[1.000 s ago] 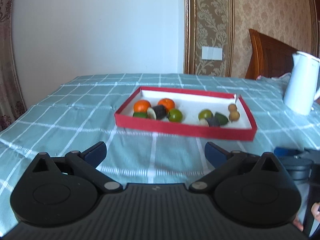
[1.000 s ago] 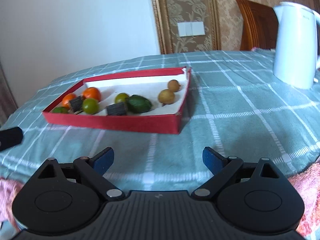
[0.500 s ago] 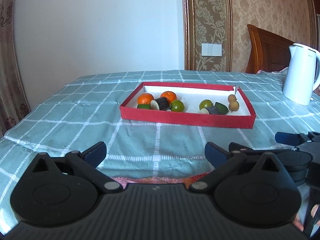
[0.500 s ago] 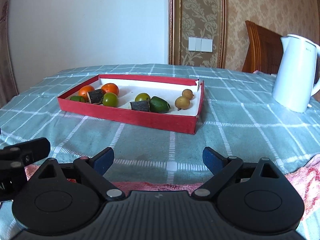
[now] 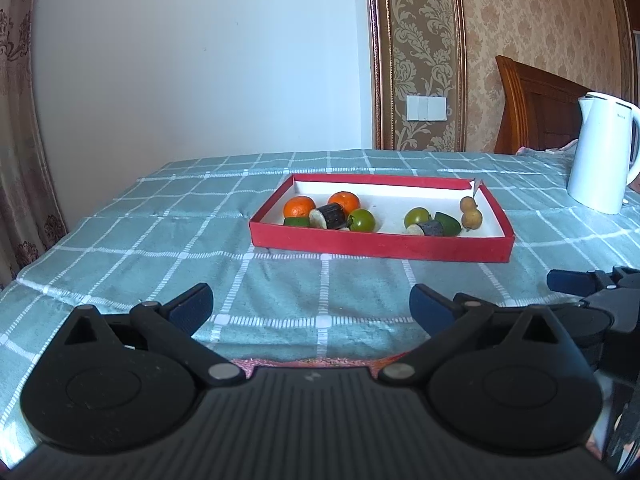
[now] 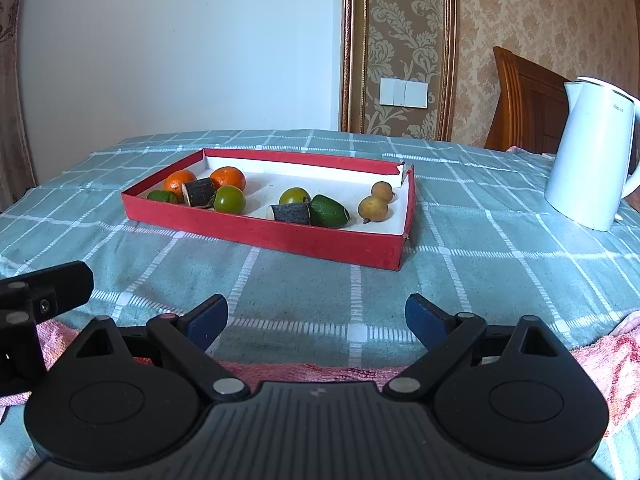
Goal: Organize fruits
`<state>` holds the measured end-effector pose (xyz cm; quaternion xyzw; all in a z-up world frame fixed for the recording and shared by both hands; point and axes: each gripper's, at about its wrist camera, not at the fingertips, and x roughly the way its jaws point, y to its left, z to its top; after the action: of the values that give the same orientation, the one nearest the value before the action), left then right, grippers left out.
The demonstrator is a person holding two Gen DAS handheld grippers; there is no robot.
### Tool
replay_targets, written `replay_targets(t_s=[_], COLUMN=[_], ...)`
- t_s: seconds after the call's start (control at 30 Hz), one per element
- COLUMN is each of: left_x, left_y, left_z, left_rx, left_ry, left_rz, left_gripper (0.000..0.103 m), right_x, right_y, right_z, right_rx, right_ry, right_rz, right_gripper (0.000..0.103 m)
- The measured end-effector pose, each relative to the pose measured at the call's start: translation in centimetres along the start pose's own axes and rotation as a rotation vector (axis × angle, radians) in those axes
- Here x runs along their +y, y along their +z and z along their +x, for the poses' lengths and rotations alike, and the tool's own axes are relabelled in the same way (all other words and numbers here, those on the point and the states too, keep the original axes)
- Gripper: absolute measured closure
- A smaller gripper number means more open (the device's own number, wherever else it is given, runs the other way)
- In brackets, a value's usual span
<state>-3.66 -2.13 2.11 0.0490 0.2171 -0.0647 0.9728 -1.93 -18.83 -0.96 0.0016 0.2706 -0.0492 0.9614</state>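
A red tray (image 5: 380, 246) (image 6: 280, 236) with a white floor sits on the checked tablecloth. It holds two oranges (image 5: 299, 207) (image 6: 228, 178), green round fruits (image 5: 362, 220) (image 6: 229, 199), dark cut pieces (image 5: 329, 216) (image 6: 290, 213), a green avocado-like fruit (image 6: 329, 211) and two small brown fruits (image 5: 471, 219) (image 6: 373, 208). My left gripper (image 5: 311, 304) is open and empty, well short of the tray. My right gripper (image 6: 316, 316) is open and empty, also near the table's front edge.
A white electric kettle (image 5: 602, 152) (image 6: 590, 152) stands on the table at the right. A wooden headboard (image 5: 536, 112) is behind it. A pink patterned cloth (image 6: 600, 356) lies at the front edge. A curtain (image 5: 24, 160) hangs at the left.
Both grippers have pulled back and risen from the tray, so it looks smaller and farther. Each gripper now shows at the edge of the other's view. Both stay open.
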Motion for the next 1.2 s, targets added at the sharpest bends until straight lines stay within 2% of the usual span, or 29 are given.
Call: replay_targets(t_s=[0.47,0.83,1.2], left_x=[0.3,0.6,0.8], left_y=[-0.4,-1.1,-1.3], left_z=[0.6,0.8,1.5], left_rx=[0.028,0.028,0.014], left_ry=[-0.023,0.009,0.089], left_rz=[-0.016,-0.009,-0.008], left_gripper=[0.000,0.000,0.000], right_x=[-0.2,0.2,0.2], right_y=[-0.2,-0.6,-1.1], right_z=[0.2,0.3,0.2], right_rx=[-0.002,0.010,0.023], right_ry=[0.001,0.000,-0.008], right_rz=[0.006,-0.003,0.007], right_gripper=[0.007,0.007,0.007])
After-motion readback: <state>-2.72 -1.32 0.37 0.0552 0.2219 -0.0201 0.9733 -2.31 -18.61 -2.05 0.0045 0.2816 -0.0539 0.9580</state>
